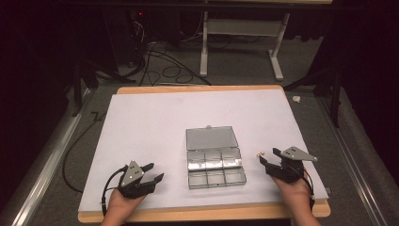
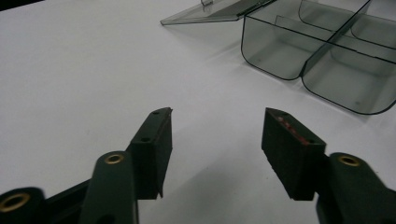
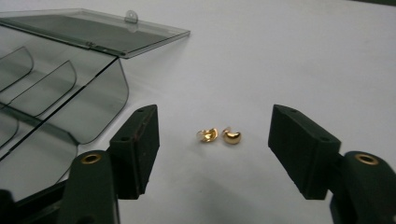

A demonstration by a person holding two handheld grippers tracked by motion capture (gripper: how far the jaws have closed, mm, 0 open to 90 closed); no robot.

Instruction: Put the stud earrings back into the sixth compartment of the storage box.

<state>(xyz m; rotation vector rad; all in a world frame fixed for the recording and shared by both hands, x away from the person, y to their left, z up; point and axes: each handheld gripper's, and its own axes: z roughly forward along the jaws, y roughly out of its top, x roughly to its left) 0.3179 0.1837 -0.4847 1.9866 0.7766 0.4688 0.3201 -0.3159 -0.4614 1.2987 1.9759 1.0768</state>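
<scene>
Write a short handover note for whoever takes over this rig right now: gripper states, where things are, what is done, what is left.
Left gripper: open, holding nothing, over bare white mat left of the box.
Right gripper: open, holding nothing, its jaws either side of two small gold earrings lying on the mat.
Clear compartment box: mid-table, lid folded back flat; the compartments look empty.
Done: box opened.
Left, probably: pick up the earrings, place them in a compartment, perhaps close the lid.

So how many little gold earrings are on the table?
2. One gold earring and a second gold earring lie side by side on the white mat, between the open jaws of the right claw, beside the clear box.
</scene>
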